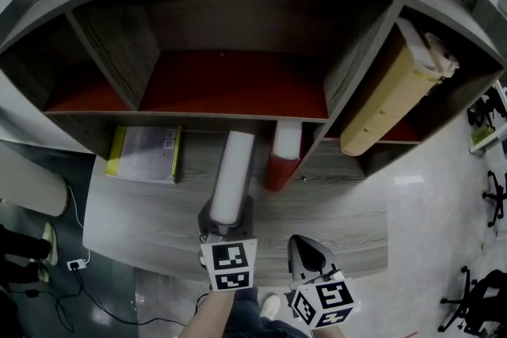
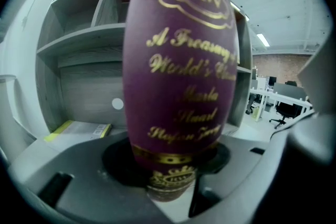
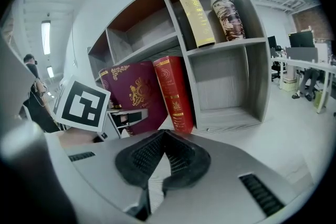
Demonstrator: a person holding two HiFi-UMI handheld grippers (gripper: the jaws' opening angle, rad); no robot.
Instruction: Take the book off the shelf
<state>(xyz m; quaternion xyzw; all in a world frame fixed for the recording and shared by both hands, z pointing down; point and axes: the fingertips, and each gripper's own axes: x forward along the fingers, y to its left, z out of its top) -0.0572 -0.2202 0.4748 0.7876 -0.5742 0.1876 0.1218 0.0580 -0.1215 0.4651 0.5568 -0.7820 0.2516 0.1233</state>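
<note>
A maroon book with gold lettering (image 2: 178, 60) stands upright with my left gripper (image 2: 170, 165) shut on the bottom of its spine. From above I see its white page edges (image 1: 232, 174), and it reaches out further toward me than the red book (image 1: 283, 158) standing beside it. My left gripper (image 1: 226, 227) is at the book's near end. The right gripper view shows the maroon book (image 3: 134, 94) and the red book (image 3: 173, 92) side by side. My right gripper (image 3: 164, 136) is shut and holds nothing. It hangs a little to the right of the left one (image 1: 313, 256).
A yellow-edged book (image 1: 146, 153) lies flat on the wooden ledge (image 1: 333, 210) to the left. In the upper right compartment a cream book (image 3: 193, 5) leans beside a printed cup (image 3: 228, 16). The lower right compartment (image 3: 226, 86) holds nothing. Office chairs and desks stand to the right.
</note>
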